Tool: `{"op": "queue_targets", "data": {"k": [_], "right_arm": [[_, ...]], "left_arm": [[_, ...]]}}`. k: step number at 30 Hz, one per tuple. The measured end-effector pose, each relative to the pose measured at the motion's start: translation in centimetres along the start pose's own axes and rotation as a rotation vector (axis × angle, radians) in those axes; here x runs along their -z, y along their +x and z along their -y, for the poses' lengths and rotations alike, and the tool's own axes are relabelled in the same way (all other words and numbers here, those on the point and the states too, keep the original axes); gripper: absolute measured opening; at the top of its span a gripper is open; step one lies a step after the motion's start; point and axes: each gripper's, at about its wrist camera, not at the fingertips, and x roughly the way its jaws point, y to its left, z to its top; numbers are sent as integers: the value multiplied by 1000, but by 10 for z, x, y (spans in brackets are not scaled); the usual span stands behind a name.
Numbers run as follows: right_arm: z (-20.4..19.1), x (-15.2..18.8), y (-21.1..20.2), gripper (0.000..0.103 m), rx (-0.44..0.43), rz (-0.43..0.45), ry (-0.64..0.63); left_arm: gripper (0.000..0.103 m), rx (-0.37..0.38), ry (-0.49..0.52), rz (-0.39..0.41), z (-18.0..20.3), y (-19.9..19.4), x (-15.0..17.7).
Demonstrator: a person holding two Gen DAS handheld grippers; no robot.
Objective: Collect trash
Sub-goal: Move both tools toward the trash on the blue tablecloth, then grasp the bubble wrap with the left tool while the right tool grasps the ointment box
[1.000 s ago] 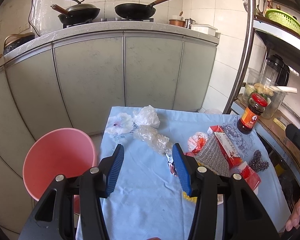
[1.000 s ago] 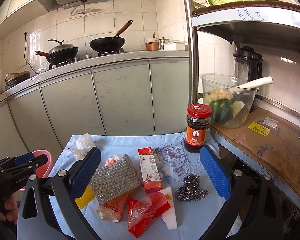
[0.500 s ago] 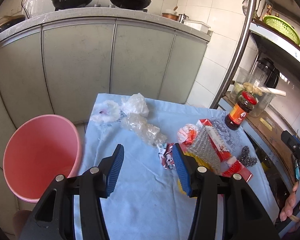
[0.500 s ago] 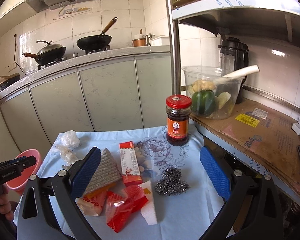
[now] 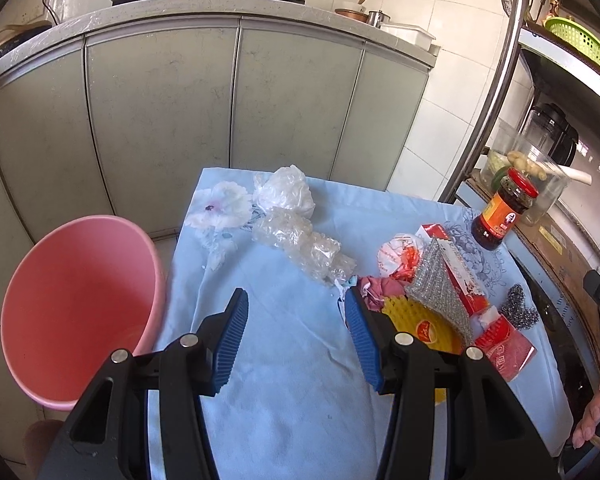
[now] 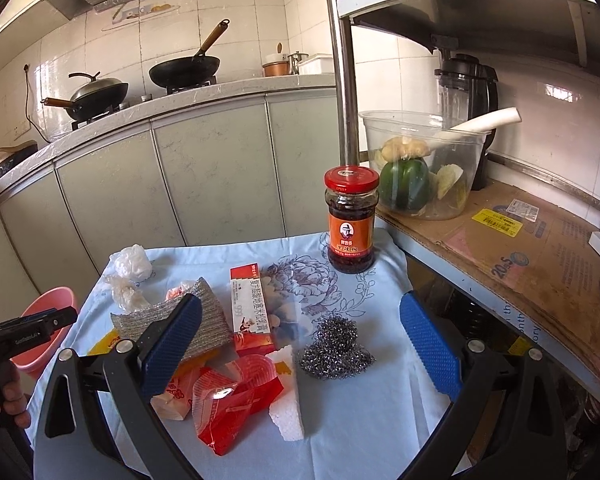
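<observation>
Trash lies on a table with a light blue cloth point(image 5: 284, 352): crumpled clear plastic point(image 5: 304, 244), a white plastic wad point(image 5: 288, 192), a crumpled pink wrapper point(image 5: 380, 288), a red wrapper point(image 6: 236, 404), a white foam piece point(image 6: 288, 396). A pink bin point(image 5: 76, 304) stands left of the table. My left gripper point(image 5: 296, 332) is open and empty above the cloth, short of the clear plastic. My right gripper point(image 6: 300, 348) is open and empty above the red wrapper and a steel wool ball point(image 6: 336, 348).
A grey scouring pad point(image 6: 204, 320), a red-and-white box point(image 6: 250, 312), a yellow mat point(image 5: 420, 324) and a sauce jar point(image 6: 352, 220) share the table. A shelf with a clear tub of vegetables point(image 6: 420, 164) stands to the right. Kitchen cabinets point(image 5: 220, 96) stand behind.
Both grippers have moved forward and lower toward the table; the trash looks nearer in both views. Both stay open and empty.
</observation>
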Motion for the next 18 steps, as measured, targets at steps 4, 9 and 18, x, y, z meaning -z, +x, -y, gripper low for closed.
{"op": "queue_targets", "data": {"k": [4, 9, 18], "right_arm": [[-3, 1, 9, 97, -24, -22, -10], [-9, 2, 23, 82, -52, -66, -37], [-7, -6, 48, 78, -124, -150, -24]], "left_arm": [[49, 4, 2, 2, -1, 11, -11], [49, 22, -19, -25, 0, 38, -27], [38, 24, -53, -109, 3, 94, -40]]}}
